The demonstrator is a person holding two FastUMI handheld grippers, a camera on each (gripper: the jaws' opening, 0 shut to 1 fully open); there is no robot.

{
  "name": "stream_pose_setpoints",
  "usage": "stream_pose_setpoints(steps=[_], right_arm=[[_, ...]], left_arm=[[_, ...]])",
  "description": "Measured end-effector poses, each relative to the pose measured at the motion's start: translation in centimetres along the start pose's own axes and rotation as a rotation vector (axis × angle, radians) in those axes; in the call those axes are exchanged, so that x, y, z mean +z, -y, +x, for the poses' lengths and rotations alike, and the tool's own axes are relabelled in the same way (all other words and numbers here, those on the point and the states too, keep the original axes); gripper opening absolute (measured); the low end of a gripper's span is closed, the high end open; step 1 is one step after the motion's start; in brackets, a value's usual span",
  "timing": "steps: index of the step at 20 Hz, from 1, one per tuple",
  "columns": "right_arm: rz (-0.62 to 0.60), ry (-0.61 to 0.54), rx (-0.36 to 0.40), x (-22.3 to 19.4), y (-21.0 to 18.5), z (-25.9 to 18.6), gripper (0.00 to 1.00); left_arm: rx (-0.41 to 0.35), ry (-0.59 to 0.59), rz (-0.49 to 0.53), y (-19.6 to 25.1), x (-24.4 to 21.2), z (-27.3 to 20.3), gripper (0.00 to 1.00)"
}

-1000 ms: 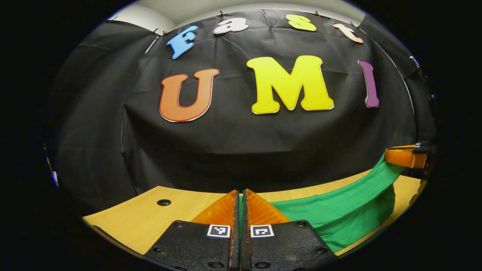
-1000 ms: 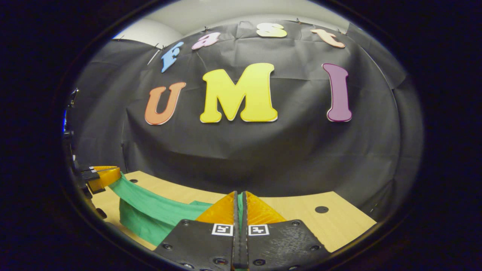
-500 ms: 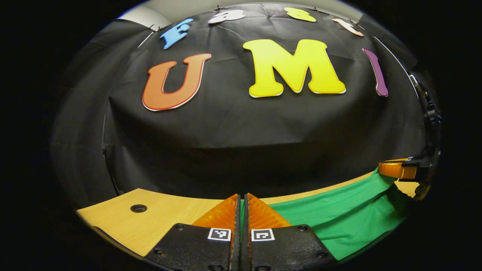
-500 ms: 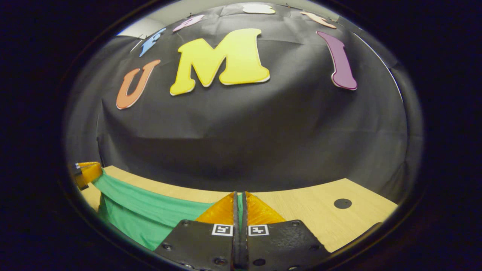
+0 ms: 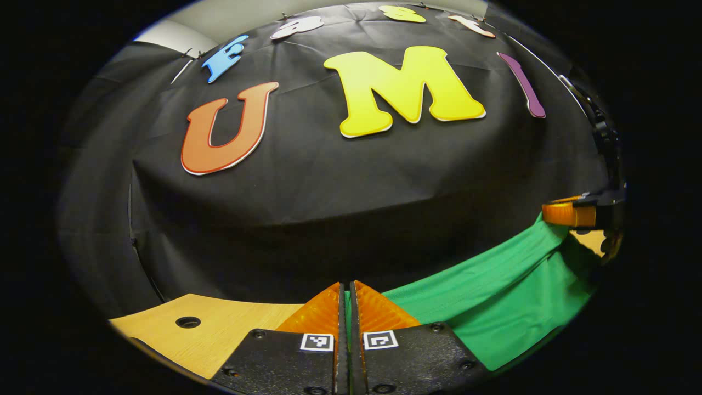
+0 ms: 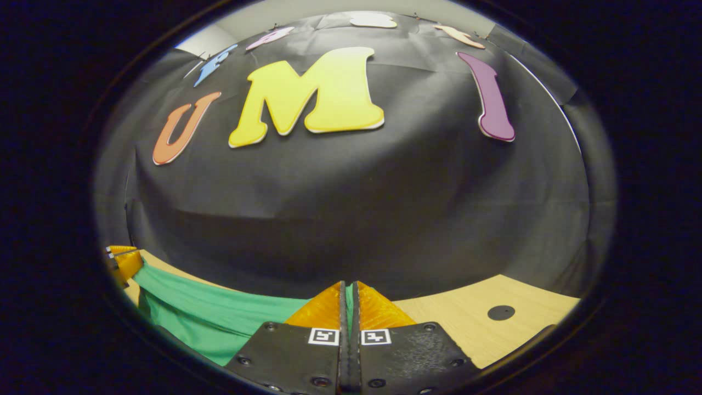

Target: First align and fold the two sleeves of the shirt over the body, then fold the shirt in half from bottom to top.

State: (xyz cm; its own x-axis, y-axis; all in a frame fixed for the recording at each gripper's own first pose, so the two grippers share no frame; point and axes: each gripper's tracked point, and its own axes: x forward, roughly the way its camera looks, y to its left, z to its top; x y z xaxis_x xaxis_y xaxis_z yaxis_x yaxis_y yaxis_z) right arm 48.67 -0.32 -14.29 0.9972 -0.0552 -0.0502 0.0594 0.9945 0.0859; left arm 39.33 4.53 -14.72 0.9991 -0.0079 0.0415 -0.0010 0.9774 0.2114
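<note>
Your left tool [image 5: 347, 291] had its two fingers pressed together on an edge of the green shirt [image 5: 493, 296]; a thin strip of the green cloth showed in the narrow slit between them. From that pinch the shirt ran off to the right in the left gripper view as a taut, rising band, up to your right tool [image 5: 570, 214], which appeared far off at the right edge and held the other end of the same edge. Below the band, more of the shirt hung down in a loose fold and dropped out of sight at the lower right.

In the right gripper view, your right tool [image 6: 349, 291] was likewise closed on the shirt [image 6: 219, 323], with green cloth showing between its fingers. The cloth stretched away to the left there, toward your left tool [image 6: 123, 260] at the left edge, where the band of fabric met its tip.

The shirt was held up between the two tools, above the wooden desk [image 5: 219, 329]. I could not tell how much of it touched the desk. The desk's bare top showed a round dark hole [image 5: 187, 322] at the left in the left gripper view, and another hole [image 6: 500, 312] at the right in the right gripper view.
</note>
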Motion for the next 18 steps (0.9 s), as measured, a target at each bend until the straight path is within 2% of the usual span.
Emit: stream_pose_setpoints(steps=[3,5,6,7,11,13,15,16,17,18], right_arm=[[0.03,-0.041,-0.007,-1.4,-0.2,0.3,0.0],[-0.007,-0.037,-0.006,-1.6,-0.2,0.3,0.01],[-0.018,-0.045,-0.013,-1.9,-0.1,0.3,0.07],[-0.005,-0.043,-0.011,-2.0,0.2,0.2,0.25],[0.014,-0.053,-0.028,-2.1,1.2,0.0,0.98],[-0.015,-0.038,0.004,-1.8,0.3,-0.5,1.0],[-0.055,0.001,0.029,-0.9,-0.4,-1.6,0.92],[-0.07,0.028,0.039,-0.1,-0.8,-2.2,0.96],[-0.09,0.045,0.033,0.4,-0.6,-2.8,0.96],[-0.092,0.055,0.018,0.9,-0.4,-3.5,0.96]], left_arm=[[-0.006,-0.001,-0.053,-0.3,-0.1,0.1,0.08],[-0.031,0.003,-0.108,-0.1,-0.1,-0.1,0.1],[-0.037,0.005,-0.125,-0.1,-0.2,0.0,0.17],[-0.038,0.004,-0.134,-0.2,-0.2,0.0,0.42],[-0.112,-0.026,-0.14,1.7,-0.9,0.3,1.0],[-0.112,-0.032,-0.123,1.6,-0.7,-0.1,1.0],[-0.109,-0.032,-0.129,1.4,-0.7,-0.1,1.0],[-0.106,-0.034,-0.14,1.0,-0.8,-0.4,1.0],[-0.123,-0.045,-0.155,1.2,-0.9,-0.7,1.0],[-0.103,-0.049,-0.163,0.6,-0.7,-1.1,1.0]])
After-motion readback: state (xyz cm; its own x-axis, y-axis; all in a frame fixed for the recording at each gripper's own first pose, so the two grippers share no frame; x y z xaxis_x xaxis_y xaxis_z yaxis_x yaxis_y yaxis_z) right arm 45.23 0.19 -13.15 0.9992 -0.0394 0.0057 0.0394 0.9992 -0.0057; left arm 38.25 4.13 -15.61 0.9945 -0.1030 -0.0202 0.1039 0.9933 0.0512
